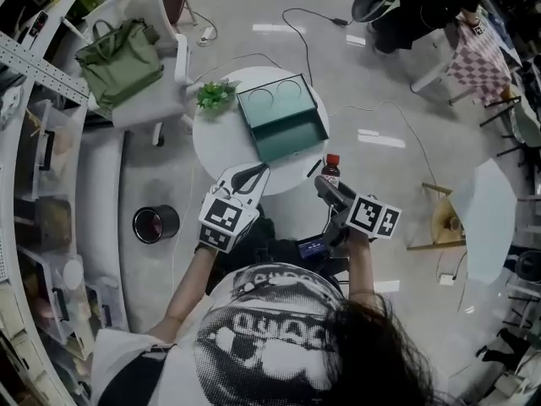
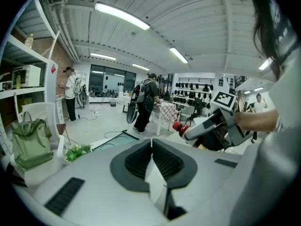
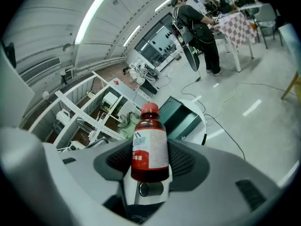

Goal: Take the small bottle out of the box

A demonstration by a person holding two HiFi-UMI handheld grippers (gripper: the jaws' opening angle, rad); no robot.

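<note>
The bottle is out, pinched by the right gripper at five o'clock of the box. The left gripper is pressed together, empty.

We get bright gripper views under long white ceiling tube lamps, edges bowed into black corners; our head view is dimmer, glare streaking the glossy grey floor.

Red-capped bottle held outside open green box.
</note>
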